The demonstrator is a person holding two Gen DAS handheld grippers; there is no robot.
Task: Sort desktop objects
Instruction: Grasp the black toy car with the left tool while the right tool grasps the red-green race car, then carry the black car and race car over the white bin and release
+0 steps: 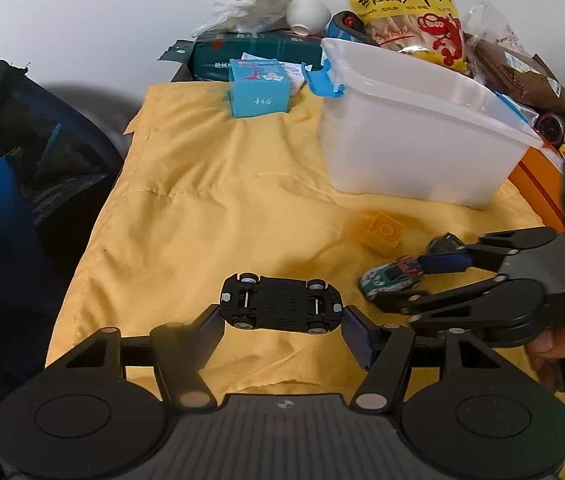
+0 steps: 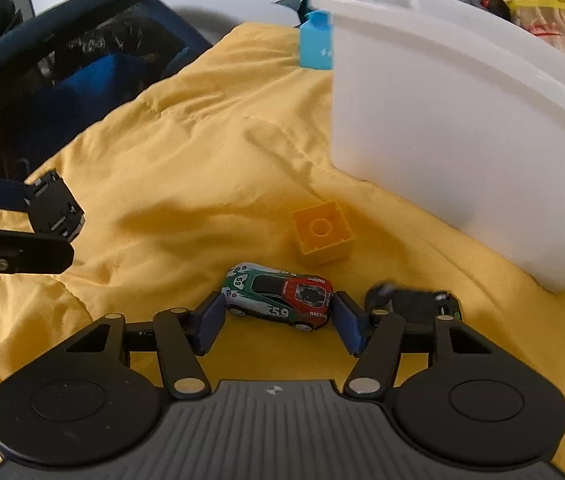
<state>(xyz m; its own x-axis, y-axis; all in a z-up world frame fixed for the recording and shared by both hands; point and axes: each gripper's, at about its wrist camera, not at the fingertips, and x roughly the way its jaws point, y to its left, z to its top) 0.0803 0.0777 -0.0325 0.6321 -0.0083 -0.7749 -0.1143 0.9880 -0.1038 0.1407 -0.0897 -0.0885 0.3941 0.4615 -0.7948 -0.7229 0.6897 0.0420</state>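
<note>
A black toy car (image 1: pixel 280 304) hangs upside down, wheels up, with my left gripper (image 1: pixel 282 314) shut on its two ends just above the yellow cloth (image 1: pixel 210 200). In the right wrist view it shows at the left edge as the left gripper (image 2: pixel 48 224) with the black car (image 2: pixel 56 208). My right gripper (image 2: pixel 278 310) is shut on a green, white and red racing car (image 2: pixel 278 296) numbered 59, pads against nose and tail; the left wrist view shows this car (image 1: pixel 390 276) low on the cloth. A yellow building block (image 2: pixel 322 232) lies just beyond it.
A white plastic bin (image 1: pixel 422 136) with a blue latch stands at the back right. A second dark toy car (image 2: pixel 414 304) sits beside the right finger. A light blue box (image 1: pixel 260 88) stands at the back, with snack bags behind it. A dark bag (image 1: pixel 22 160) lies left of the table.
</note>
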